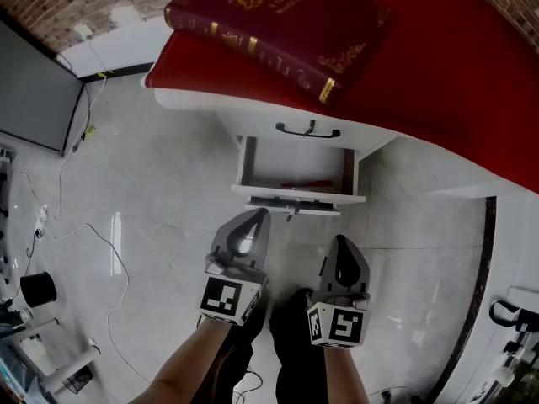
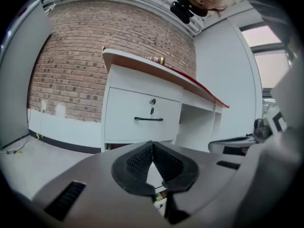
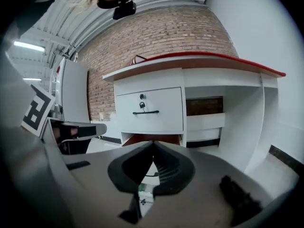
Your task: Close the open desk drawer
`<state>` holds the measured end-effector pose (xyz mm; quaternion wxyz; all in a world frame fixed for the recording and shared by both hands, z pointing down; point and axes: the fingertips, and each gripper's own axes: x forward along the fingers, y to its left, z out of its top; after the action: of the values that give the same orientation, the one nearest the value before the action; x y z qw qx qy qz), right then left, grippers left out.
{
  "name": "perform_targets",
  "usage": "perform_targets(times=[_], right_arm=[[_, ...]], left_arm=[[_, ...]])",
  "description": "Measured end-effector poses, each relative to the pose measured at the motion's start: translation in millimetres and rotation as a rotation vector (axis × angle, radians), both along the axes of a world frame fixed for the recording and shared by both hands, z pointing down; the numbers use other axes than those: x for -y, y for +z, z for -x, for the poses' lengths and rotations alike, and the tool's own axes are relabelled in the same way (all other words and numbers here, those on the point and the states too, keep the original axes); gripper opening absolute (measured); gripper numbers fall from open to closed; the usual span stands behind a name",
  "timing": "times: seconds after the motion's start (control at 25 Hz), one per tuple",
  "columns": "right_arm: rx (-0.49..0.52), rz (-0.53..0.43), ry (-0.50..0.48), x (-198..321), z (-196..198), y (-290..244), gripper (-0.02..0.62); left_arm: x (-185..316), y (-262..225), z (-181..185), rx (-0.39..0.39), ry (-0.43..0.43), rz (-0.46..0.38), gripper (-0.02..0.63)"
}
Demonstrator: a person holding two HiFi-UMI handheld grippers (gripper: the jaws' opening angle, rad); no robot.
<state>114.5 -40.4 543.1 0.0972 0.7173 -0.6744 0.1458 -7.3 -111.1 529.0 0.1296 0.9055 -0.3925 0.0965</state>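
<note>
the open drawer (image 1: 278, 194) hangs pulled out under the worktop's (image 1: 438, 82) front edge, below a shut upper drawer (image 1: 308, 130) with a black handle. something red lies inside it. a dark red book (image 1: 278, 28) lies near the worktop's left corner. the left tongs (image 1: 257, 216) are clenched on nothing, tip just short of the drawer's front panel. the right tongs (image 1: 341, 242) are also clenched and empty, and sit a little further back over the pale floor (image 1: 152, 183).

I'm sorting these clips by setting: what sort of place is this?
Probably an office or workroom: a white desk with an open drawer, a thick red book on its red top, a brick wall behind.
</note>
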Motion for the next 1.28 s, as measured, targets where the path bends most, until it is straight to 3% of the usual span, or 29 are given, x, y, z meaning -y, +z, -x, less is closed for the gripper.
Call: perform_targets(times=[0.24, 0.52, 0.76, 1.28], right_arm=[[-0.006, 0.0, 0.016, 23.0, -5.0, 65.6, 0.006], [0.004, -0.023, 0.054, 40.8, -15.8, 101.6, 0.006], [0.015, 0.012, 0.087, 59.5, -29.7, 114.8, 0.006], [0.029, -0.031, 0.076, 88.7, -40.2, 116.7, 0.006]], left_arm=[[6.8, 76.1, 5.7, 0.019, -0.031, 0.041, 0.009], [22.4, 109.0, 12.2, -0.022, -0.095, 0.029, 0.009], [32.1, 120.2, 7.7, -0.041, -0.102, 0.028, 0.009], [61.5, 120.8, 0.7, -0.077, -0.122, 0.018, 0.009]])
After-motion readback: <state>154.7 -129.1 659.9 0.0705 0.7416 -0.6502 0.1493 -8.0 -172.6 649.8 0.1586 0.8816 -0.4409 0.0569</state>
